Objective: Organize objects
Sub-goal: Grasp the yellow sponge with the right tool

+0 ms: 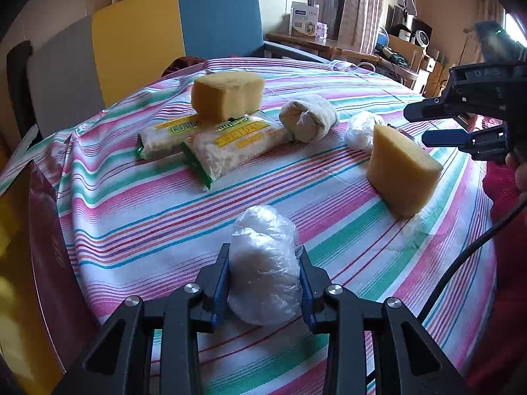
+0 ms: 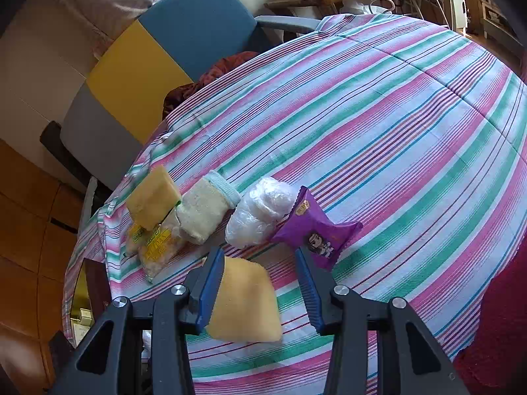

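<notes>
My left gripper [image 1: 263,253] is shut on a crumpled ball of clear plastic [image 1: 263,273], low over the striped tablecloth [image 1: 164,217]. A yellow sponge [image 1: 402,171] stands on edge to the right. Above and behind it, my right gripper [image 1: 416,126] is open and holds nothing. In the right wrist view that sponge [image 2: 245,306] lies below my right gripper [image 2: 258,255], close to the left finger. Beyond it lie a purple snack packet [image 2: 316,233], a second plastic ball [image 2: 260,210], a rolled sock [image 2: 204,210] and another sponge [image 2: 153,202] on top of two noodle packets [image 2: 158,247].
A yellow, blue and grey chair [image 1: 164,33] stands behind the table. A dark red box [image 1: 42,247] stands on edge at the near left. A wooden desk with boxes [image 1: 313,42] lies further back. Red fabric [image 1: 504,197] and a cable [image 1: 461,263] are at the right.
</notes>
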Demonstrator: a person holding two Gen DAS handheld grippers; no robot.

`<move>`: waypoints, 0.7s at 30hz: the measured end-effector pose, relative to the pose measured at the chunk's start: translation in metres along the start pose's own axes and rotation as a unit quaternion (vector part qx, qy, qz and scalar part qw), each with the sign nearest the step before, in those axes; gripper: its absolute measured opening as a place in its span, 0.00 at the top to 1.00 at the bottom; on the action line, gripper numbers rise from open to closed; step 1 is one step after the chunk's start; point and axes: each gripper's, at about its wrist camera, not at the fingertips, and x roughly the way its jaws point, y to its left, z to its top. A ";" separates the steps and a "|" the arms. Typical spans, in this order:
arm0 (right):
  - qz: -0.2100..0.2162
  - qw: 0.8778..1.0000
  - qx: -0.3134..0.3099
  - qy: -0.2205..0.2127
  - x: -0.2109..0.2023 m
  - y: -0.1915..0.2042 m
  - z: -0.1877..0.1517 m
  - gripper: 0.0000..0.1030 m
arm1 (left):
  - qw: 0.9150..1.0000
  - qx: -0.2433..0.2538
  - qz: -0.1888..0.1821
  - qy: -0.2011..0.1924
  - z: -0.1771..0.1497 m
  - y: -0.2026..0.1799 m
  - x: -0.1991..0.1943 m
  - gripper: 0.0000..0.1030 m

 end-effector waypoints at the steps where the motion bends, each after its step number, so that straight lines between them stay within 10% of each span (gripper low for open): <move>1: 0.012 1.000 -0.009 0.002 0.000 0.004 -0.001 0.55 | 1.000 0.000 0.000 -0.001 -0.001 0.000 -0.001 0.65; 17: -0.069 0.986 -0.131 0.071 0.037 0.040 -0.020 0.47 | 1.000 0.004 0.005 -0.005 -0.003 -0.002 -0.002 0.64; 21: -0.103 0.980 -0.146 0.087 0.046 0.039 -0.023 0.67 | 1.000 0.004 0.005 -0.005 -0.003 -0.002 -0.002 0.64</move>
